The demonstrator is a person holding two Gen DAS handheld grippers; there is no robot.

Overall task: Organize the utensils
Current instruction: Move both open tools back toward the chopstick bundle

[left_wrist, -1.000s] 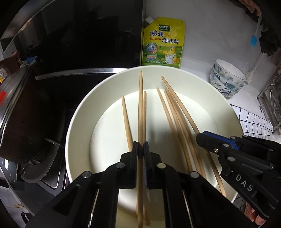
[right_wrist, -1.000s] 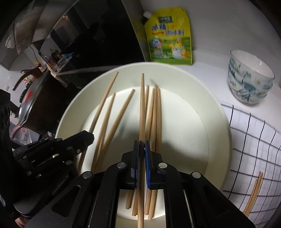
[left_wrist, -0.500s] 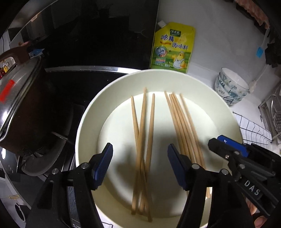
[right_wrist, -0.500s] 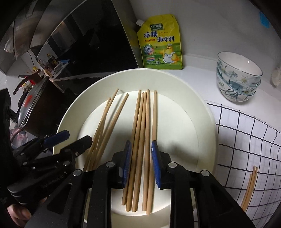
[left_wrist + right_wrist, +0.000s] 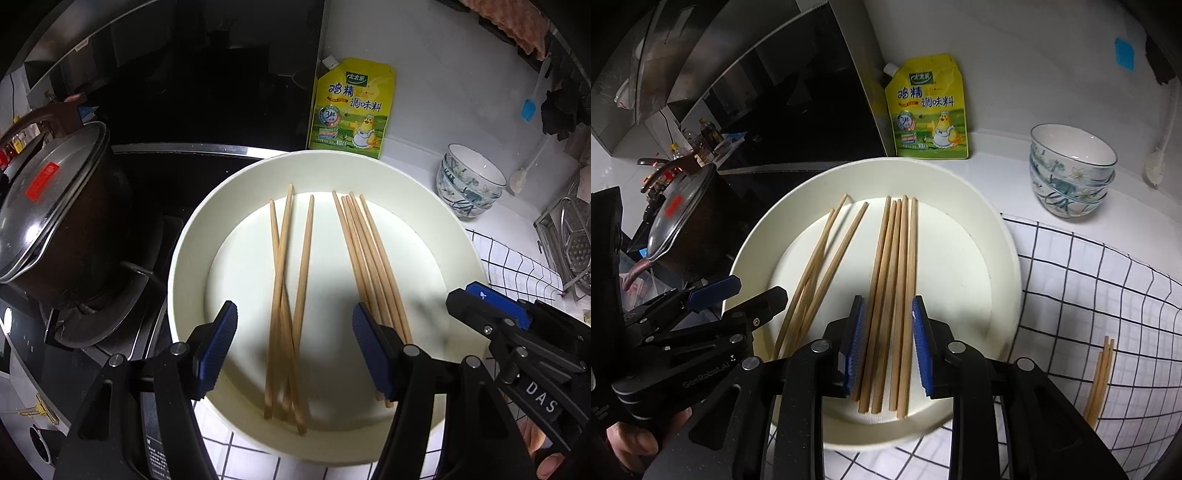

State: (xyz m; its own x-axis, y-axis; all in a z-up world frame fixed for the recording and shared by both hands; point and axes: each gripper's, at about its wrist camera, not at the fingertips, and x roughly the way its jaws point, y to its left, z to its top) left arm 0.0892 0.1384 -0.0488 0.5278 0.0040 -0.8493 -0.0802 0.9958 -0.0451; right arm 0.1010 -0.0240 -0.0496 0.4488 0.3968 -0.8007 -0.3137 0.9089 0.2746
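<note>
A cream round plate (image 5: 192, 258) (image 5: 997, 266) holds wooden chopsticks in two bunches. A left bunch of three (image 5: 284, 295) (image 5: 820, 273) lies crossed. A right bunch of several (image 5: 369, 258) (image 5: 894, 295) lies side by side. My left gripper (image 5: 293, 347) is open and empty, held above the near ends of the left bunch. My right gripper (image 5: 888, 343) is open and empty, its blue pads either side of the right bunch. More chopsticks (image 5: 1100, 380) lie on the checked cloth (image 5: 1089, 295) to the right.
A dark lidded pot (image 5: 55, 221) stands on the black stove at left. A yellow seasoning pouch (image 5: 351, 107) leans on the wall behind the plate. Stacked patterned bowls (image 5: 1071, 173) stand at back right. A metal rack (image 5: 569, 243) is at far right.
Both grippers were each shut on a chopstick one second ago. Both have opened and let the chopsticks down onto the plate, then drawn back and up.
</note>
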